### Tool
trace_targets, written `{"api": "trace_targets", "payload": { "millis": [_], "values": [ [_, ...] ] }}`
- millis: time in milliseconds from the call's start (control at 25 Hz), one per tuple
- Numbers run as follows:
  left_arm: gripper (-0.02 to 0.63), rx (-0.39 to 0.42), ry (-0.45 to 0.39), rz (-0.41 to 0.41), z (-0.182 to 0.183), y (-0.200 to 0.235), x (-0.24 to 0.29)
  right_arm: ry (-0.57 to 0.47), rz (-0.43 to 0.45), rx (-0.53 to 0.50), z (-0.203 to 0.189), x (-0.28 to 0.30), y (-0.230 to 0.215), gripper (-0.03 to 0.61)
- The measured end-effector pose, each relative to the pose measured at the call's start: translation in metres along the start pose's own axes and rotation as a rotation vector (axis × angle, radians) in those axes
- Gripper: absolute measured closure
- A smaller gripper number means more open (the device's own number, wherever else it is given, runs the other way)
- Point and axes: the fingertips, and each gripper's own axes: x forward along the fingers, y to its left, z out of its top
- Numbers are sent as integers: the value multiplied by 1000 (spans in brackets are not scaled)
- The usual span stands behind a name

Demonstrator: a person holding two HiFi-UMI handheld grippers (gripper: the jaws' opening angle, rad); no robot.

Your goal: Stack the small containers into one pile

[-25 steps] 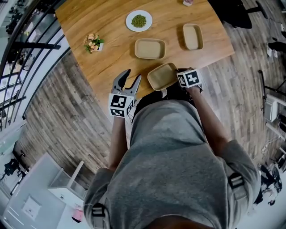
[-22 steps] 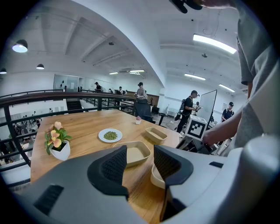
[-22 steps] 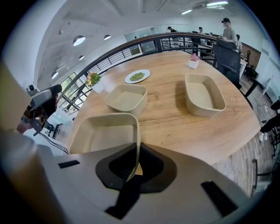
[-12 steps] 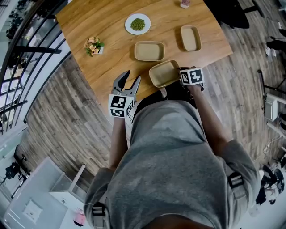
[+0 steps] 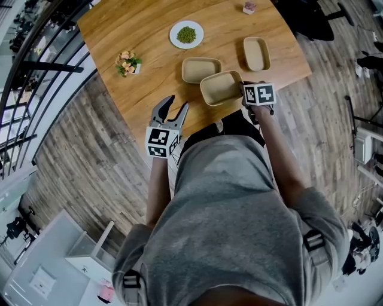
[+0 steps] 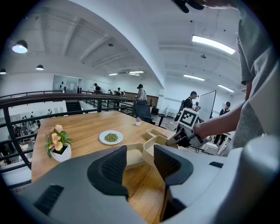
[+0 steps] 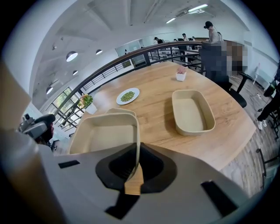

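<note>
Three beige containers are in play. One [image 5: 199, 69] rests mid-table, and another [image 5: 256, 53] lies to its right. The third container [image 5: 221, 87] hangs tilted above the table, overlapping the near right corner of the middle one. My right gripper [image 5: 244, 91] is shut on its right rim; in the right gripper view that rim [image 7: 137, 144] runs down between the pads of the right gripper [image 7: 134, 165]. The left gripper [image 5: 178, 103] hovers at the table's near edge, open and empty, a little left of the containers, its jaws apart in the left gripper view [image 6: 139, 162].
A white plate of green peas [image 5: 186, 33] sits beyond the containers. A small flower pot [image 5: 127, 61] stands at the left, and a tiny pink pot [image 5: 249, 7] at the far edge. The wooden table [image 5: 131, 24] ends just in front of the person's body.
The right gripper has lifted its container off the near edge and carried it away from the person, so it now overlaps the middle container. The left gripper stayed put.
</note>
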Motion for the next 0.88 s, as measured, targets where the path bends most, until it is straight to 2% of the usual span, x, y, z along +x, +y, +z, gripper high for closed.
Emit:
{"api": "trace_targets", "payload": {
  "millis": [880],
  "values": [
    [411,-14,42,14,-7,12,0,-66,82,193,47,43,34,560]
  ]
}}
